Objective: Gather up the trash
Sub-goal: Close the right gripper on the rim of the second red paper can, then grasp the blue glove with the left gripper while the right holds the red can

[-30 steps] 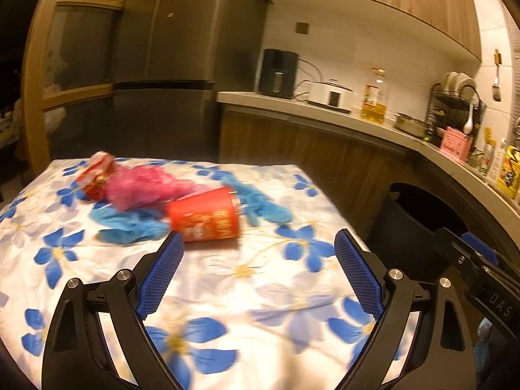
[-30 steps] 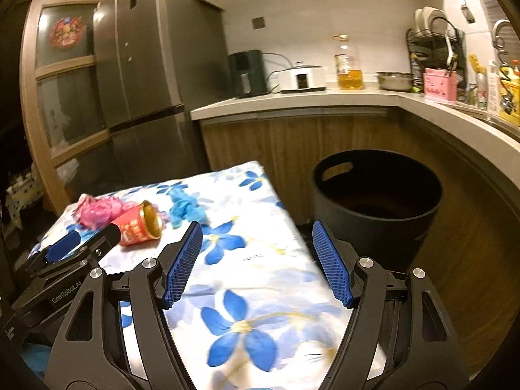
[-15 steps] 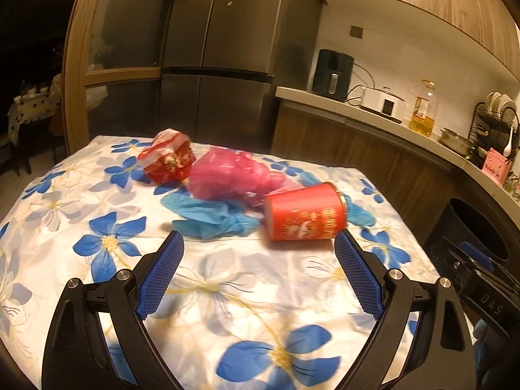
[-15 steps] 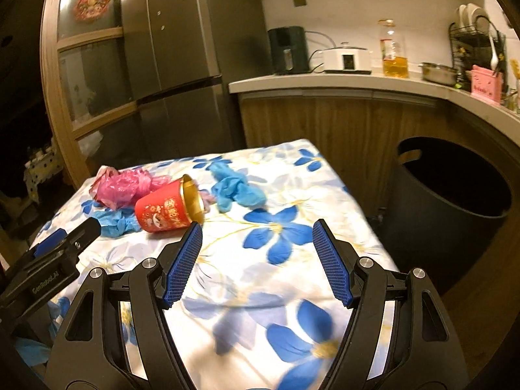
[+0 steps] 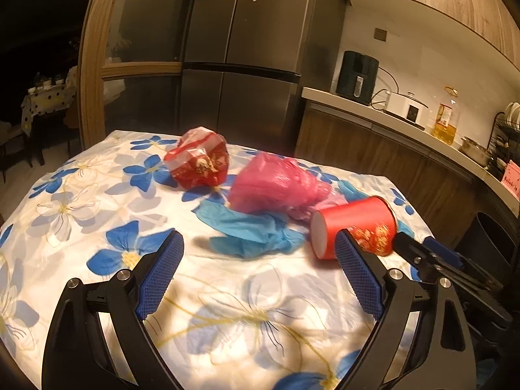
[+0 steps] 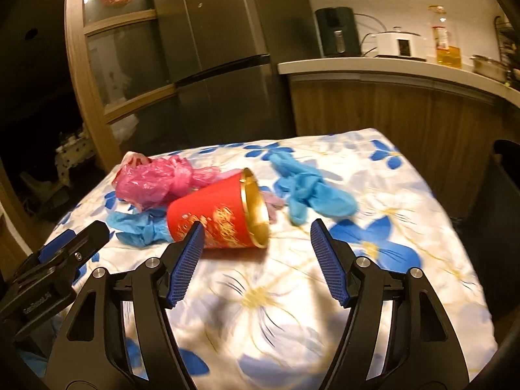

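Trash lies on a floral tablecloth (image 5: 247,318). A red paper cup (image 6: 217,219) (image 5: 356,226) lies on its side, its gold mouth toward the right of the right wrist view. Behind it sit a crumpled pink plastic bag (image 5: 276,183) (image 6: 156,180), a red and white wrapper (image 5: 198,159) and blue gloves (image 5: 250,230) (image 6: 312,190). My left gripper (image 5: 258,265) is open just short of the blue glove. My right gripper (image 6: 256,250) is closing, nothing pressed between its pads, the cup just beyond its left finger.
A black trash bin (image 5: 487,247) (image 6: 505,175) stands on the floor right of the table. A dark fridge (image 5: 247,52) rises behind the table. A kitchen counter (image 6: 390,65) with appliances and an oil bottle runs along the right. Table edges drop off on all sides.
Both grippers swung left and down toward the trash pile, which now looms larger. The right gripper's jaws narrowed a little. The bin slid to the right edge of both views.
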The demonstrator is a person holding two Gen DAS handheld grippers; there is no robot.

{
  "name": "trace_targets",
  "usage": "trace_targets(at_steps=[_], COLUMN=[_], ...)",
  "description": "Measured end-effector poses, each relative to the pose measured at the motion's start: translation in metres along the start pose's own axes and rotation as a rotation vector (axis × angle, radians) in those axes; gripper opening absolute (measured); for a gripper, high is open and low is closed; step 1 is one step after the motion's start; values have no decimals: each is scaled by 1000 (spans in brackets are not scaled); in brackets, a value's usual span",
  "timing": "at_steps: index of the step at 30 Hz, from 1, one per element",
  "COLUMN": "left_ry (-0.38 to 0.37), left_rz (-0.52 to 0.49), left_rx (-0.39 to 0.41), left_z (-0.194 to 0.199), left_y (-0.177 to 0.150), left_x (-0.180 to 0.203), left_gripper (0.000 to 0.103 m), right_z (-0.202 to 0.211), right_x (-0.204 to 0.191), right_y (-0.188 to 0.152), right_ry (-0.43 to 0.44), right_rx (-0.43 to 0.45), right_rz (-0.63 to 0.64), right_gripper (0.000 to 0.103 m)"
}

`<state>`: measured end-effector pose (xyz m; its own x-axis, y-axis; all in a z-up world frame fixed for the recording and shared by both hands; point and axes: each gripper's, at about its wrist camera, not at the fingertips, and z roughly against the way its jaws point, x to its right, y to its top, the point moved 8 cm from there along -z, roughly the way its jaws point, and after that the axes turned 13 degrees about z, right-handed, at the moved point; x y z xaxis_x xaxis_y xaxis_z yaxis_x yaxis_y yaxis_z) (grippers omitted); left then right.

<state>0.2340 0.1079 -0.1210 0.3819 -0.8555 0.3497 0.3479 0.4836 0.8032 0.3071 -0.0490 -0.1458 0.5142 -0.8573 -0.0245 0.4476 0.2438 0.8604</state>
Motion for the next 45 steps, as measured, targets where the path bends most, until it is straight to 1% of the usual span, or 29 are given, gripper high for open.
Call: trace_targets(at_steps=[4,6,10,12,15,17,21,25,27,31,36,41,45], left_ry=[7,9,12,12,14,13,17,25,28,40,48,22,-21], left_rz=[-4,-3,6,9,7,9,16,17,15,16,15,-6,-43], left_rx=[10,11,7,6,6,7,5,7,11,16,19,23,23], left_z=[-5,-7,-11,-12,-12,-11,-11,-9,-7,-4,-1,4,3], left_y=[6,8,11,11,11,11,11,10,10,10,10,9,3], left_x=[-3,-4,-7,-7,-7,-8,-10,-15,-16,-18,-18,-3,24], left_gripper=[90,90,90,90,90,90,90,90,90,90,90,90,90], right_z=[-12,-16,-20,-18,-14,-13,-14,-12,-10,-3,13,40,66], right_x=[-5,-9,-15,-18,-23,-26,-33,-37,-40,-45,-45,-31,-2], right_y=[3,5,5,6,7,6,3,2,3,3,2,0,-1], right_ry=[49,76,116,138,163,175,219,234,242,237,220,165,64], right_rx=[-2,0,2,12,21,21,10,12,14,26,45,81,115], right_rz=[-11,-13,-3,4,16,21,13,16,22,43,49,48,33], right_gripper=[53,44,32,24,19,17,16,14,9,3,3,3,3])
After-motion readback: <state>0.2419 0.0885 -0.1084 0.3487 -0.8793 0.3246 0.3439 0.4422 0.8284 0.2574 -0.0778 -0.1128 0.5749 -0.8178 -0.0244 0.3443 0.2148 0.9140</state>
